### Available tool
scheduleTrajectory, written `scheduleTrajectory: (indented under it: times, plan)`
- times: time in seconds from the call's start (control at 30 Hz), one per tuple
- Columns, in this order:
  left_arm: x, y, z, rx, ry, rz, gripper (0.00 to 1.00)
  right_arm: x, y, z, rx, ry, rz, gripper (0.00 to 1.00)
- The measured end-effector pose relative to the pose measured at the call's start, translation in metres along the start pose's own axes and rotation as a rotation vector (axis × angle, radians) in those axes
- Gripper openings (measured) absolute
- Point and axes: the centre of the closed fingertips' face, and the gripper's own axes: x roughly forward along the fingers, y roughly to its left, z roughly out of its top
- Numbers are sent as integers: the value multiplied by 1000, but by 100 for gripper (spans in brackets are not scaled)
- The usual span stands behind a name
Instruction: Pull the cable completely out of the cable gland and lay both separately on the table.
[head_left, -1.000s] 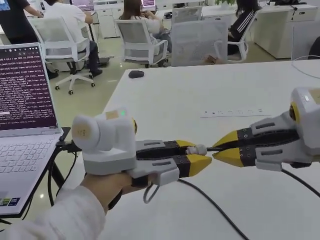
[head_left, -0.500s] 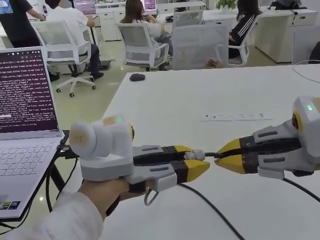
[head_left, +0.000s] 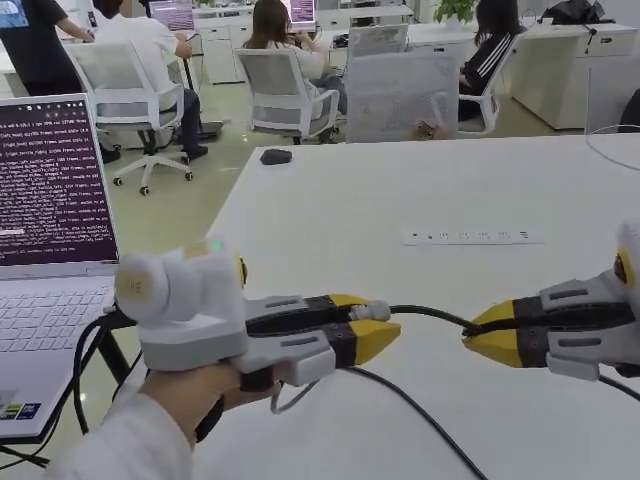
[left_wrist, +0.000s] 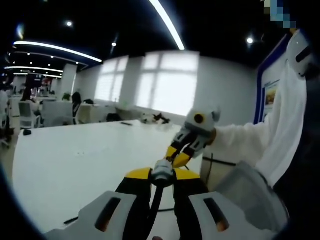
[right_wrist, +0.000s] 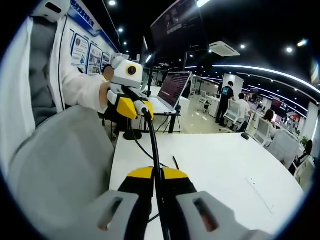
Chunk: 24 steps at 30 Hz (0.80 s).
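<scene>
I am clamping the left gripper (head_left: 385, 325) on the small grey cable gland (head_left: 372, 311), at about seven o'clock in the head view, above the white table (head_left: 400, 190). The right gripper (head_left: 482, 334), at four o'clock, is pinching the black cable (head_left: 428, 313), with a short arc of it spanning the gap between the two. I am judging the gland light, hard and slippery, best held across its body. The cable is looking limp and rubbery, so gripping it close to the gland and drawing straight toward three o'clock seems wisest.
</scene>
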Motion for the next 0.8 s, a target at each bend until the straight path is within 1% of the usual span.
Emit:
scheduleTrajectory:
  times: [0.07,0.23,0.27,0.37,0.5,0.6,0.67,0.8]
  plan:
    - [-1,1,0,-4,-4,2,17,-2,-2,-11,21,21,-7,4]
    - [-7,6,3,-14,-17,14,17,-9,-6,-25,57,38,-33,5]
    - [-8,8,4,-21,-26,19,17,-11,-6,-26,64,39,-36,5]
    - [-9,9,6,-30,-37,24,17,-13,-6,-28,79,36,-41,5]
    - [-7,8,6,-24,-32,22,17,-12,-4,-30,83,43,-40,5]
    - [-6,5,6,-17,-27,20,17,-12,-5,-32,99,48,-46,6]
    - [-6,4,5,-10,-18,18,17,-12,-5,-34,107,49,-49,6]
    - [-6,1,6,-1,-15,2,17,-11,-2,-36,111,60,-35,7]
